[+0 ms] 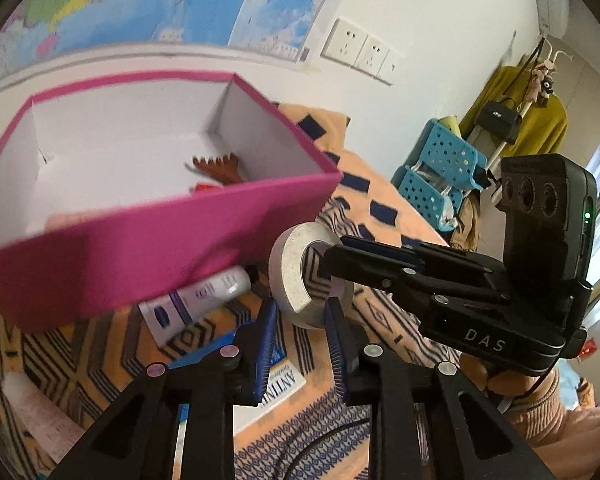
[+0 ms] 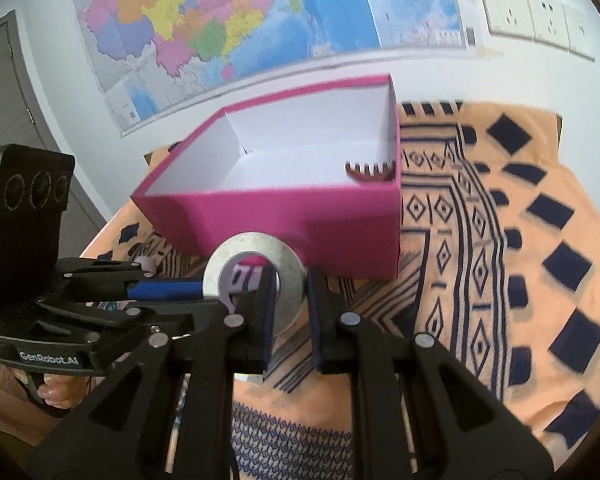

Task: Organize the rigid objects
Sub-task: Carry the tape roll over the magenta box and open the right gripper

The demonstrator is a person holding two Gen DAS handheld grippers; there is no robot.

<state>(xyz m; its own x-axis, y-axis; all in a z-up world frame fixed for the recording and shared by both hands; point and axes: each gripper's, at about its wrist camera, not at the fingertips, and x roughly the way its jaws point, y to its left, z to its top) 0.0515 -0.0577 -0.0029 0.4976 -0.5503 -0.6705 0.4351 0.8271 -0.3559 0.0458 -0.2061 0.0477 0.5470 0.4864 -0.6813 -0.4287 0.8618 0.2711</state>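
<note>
We've got the tape roll point(image 2: 256, 276) pinched by both the left gripper point(image 1: 300, 316) and right gripper point(image 2: 292, 292), and the pink box point(image 2: 300, 216) sits just beyond it, opening upward.

The pink box point(image 2: 284, 216) stands open-topped straight ahead, its near wall barring any level approach.
</note>
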